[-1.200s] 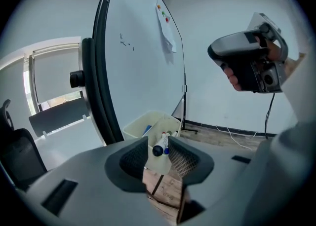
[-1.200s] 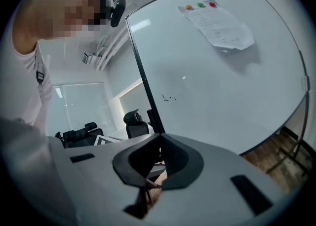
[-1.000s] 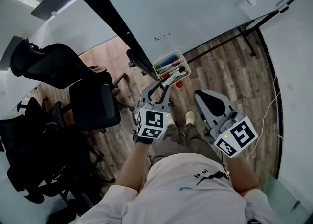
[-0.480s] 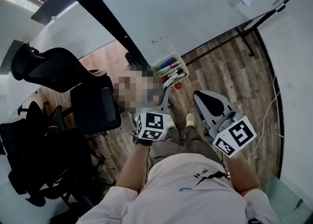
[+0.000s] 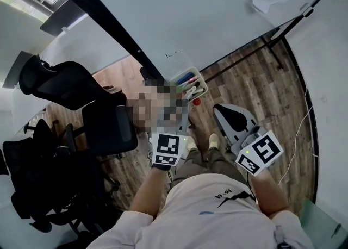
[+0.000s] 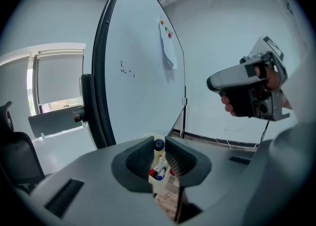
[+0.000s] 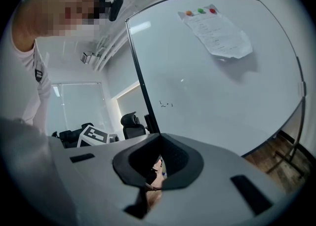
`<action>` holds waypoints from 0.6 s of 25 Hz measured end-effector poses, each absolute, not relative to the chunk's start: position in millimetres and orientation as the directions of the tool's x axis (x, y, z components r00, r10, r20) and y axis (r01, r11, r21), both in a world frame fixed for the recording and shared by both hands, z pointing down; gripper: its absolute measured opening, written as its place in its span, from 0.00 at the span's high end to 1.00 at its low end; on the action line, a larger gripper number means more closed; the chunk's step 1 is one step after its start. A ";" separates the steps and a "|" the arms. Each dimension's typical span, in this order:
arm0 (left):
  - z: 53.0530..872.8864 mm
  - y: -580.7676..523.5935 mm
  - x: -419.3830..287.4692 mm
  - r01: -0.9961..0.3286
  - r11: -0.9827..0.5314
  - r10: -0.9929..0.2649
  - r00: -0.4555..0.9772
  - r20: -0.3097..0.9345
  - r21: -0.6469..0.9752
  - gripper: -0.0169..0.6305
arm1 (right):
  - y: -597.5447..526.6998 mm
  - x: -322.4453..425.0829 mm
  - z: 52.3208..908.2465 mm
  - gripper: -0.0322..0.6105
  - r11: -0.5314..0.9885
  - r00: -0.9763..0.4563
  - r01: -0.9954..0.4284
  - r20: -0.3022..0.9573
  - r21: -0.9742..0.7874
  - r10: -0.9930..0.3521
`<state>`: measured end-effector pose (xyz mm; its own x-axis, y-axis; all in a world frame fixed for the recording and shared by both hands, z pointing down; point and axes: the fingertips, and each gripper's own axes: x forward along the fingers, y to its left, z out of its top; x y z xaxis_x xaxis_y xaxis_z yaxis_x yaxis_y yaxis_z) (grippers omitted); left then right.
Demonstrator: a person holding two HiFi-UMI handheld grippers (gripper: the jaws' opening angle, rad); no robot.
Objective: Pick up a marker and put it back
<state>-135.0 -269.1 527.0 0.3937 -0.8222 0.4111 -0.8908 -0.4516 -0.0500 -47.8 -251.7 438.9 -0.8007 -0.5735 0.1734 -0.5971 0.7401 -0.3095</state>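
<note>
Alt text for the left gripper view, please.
Jaws of the left gripper are closing with a black marker cap between them, above a white tray of markers. A whiteboard stands behind; the right gripper shows at right.

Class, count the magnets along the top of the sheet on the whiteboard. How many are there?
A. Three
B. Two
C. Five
A: in the right gripper view three magnets, orange, green and red, sit in a row at the top edge of the sheet on the whiteboard.
</note>
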 end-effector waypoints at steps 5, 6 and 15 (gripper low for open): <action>496.8 -268.5 -125.8 -0.887 -0.461 -0.829 0.425 0.365 -0.014 0.86 | -257.0 -42.0 425.4 0.93 0.746 -0.800 -0.595 0.137 -0.300 -0.584; 490.5 -267.3 -123.9 -0.887 -0.462 -0.830 0.430 0.356 -0.004 0.86 | -257.4 -41.3 423.0 0.93 0.747 -0.801 -0.594 0.130 -0.298 -0.585; 425.8 -254.8 -108.8 -0.876 -0.474 -0.842 0.480 0.247 0.085 0.86 | -259.1 -33.3 385.8 0.93 0.768 -0.803 -0.585 0.056 -0.260 -0.593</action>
<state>-108.8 -254.8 425.8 0.4800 -0.8419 0.2468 -0.8761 -0.4745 0.0853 -33.3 -259.1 385.8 -0.8031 -0.5932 0.0559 -0.5853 0.7680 -0.2599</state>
